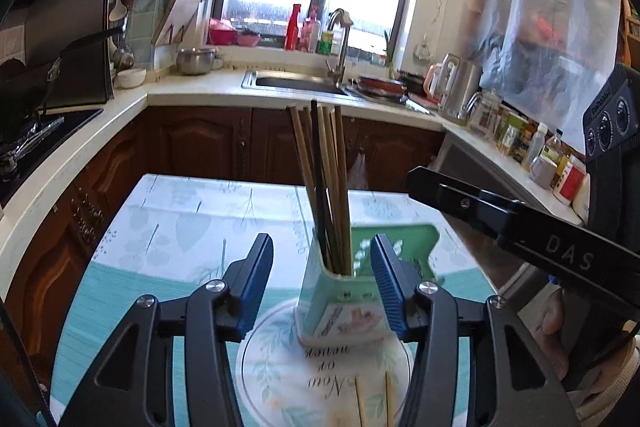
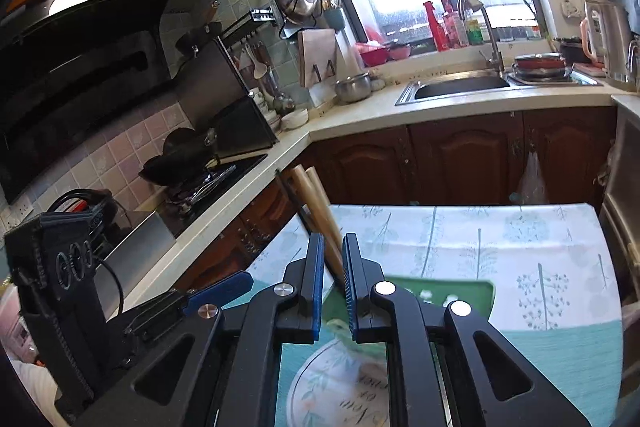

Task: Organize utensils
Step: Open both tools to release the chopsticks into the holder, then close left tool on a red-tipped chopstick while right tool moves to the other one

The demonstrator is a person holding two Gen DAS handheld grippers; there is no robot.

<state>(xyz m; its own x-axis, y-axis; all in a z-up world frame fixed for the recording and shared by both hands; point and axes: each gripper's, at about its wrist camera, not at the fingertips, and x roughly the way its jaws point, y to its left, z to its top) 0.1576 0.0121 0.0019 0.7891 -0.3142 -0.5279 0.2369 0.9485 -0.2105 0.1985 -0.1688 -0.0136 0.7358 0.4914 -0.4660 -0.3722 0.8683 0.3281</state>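
Cloth-covered worktop: pale leaf-print cover, carries the holder.
Holder: green, upright near the worktop's middle, on a round printed mat.
Holder contents: a bunch of chopsticks, wooden and dark, standing up out of it.
Loose chopsticks: two lying on the mat, near edge.
Left hand-held gripper: jaws spread, holder between them, nothing pinched.
Right hand-held gripper: jaws nearly together, pinching chopsticks.
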